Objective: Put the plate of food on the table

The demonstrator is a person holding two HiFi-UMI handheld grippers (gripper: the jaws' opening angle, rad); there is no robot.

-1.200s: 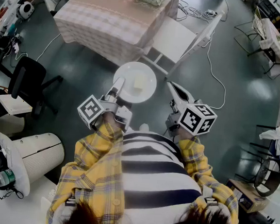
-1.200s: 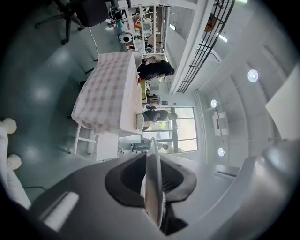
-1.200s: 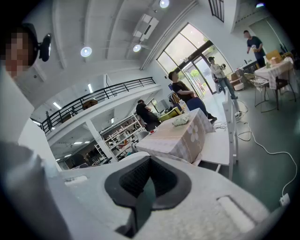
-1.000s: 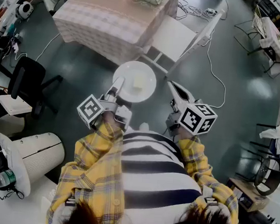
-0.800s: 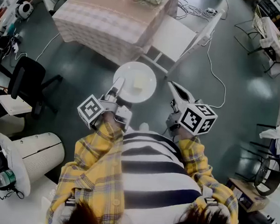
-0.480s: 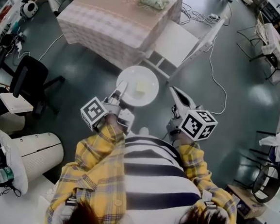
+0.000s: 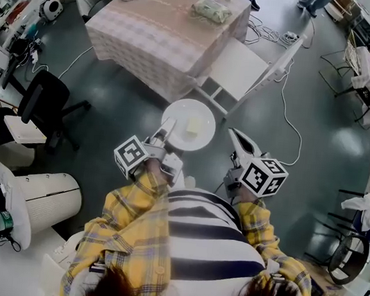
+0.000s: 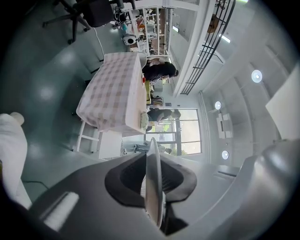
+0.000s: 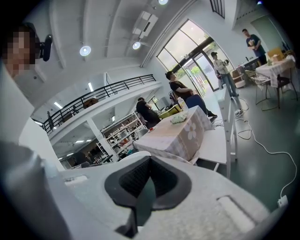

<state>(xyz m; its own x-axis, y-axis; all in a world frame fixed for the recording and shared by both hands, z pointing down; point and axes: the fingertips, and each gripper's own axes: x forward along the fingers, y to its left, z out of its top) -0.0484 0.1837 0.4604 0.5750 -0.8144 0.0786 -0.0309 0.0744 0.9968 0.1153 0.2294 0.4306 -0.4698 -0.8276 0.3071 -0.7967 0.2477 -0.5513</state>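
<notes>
Plate [image 7: 180, 115] carrying pale yellow food [image 7: 194, 125], left gripper [image 7: 162, 134] fingers clamped on its rim, right gripper [image 7: 236, 136] fingers together

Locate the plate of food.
Head view, centre: the plate is clamped by its rim in the left hand-held gripper, above the floor, short of the white chair.

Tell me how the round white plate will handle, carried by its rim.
The round white plate is probably stiff: it sits flat with the left gripper pinching just one edge. Gripped off-centre, it may tip in the jaws. The pale food block lies loose and could slide.
</notes>
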